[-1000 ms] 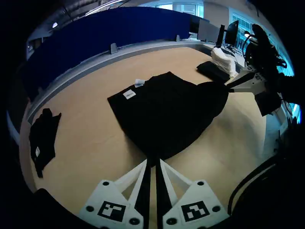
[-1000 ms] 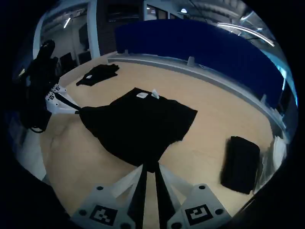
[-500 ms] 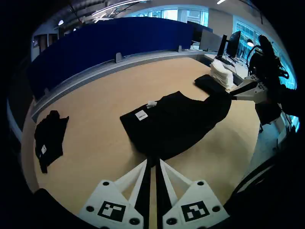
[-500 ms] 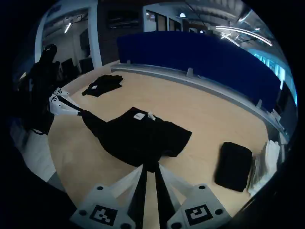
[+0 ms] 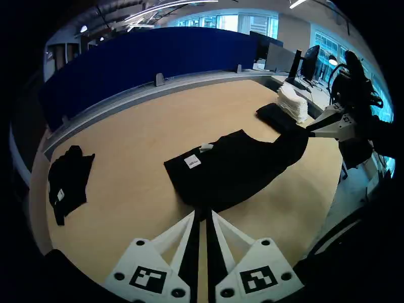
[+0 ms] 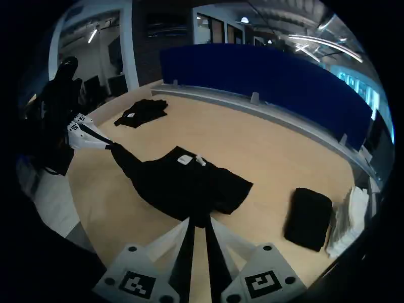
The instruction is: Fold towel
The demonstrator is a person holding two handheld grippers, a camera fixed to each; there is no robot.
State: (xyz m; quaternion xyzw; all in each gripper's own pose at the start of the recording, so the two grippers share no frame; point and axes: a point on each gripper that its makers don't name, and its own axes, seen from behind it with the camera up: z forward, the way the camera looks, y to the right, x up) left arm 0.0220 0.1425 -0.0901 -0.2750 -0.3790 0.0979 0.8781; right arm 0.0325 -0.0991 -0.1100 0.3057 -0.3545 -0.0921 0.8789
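A wide pale wooden table [image 5: 141, 136] runs up to a long blue partition [image 5: 151, 55]. The black towel [image 5: 237, 166] lies across the middle of the table, its two near corners lifted off the wood and drawn taut between my tools. My left gripper [image 5: 203, 212] has its fingers pressed together on one corner. My right gripper [image 6: 199, 219] is pinched on the other, and in the left gripper view it shows at the towel's far tip [image 5: 308, 130]. Beyond that tip a folded black cloth [image 5: 275, 113] sits just beside a stack of white towels [image 5: 294, 101]. A crumpled black cloth [image 5: 68, 179] lies well apart near the table's other end. A small white label [image 5: 192, 161] faces up on the towel's far edge.
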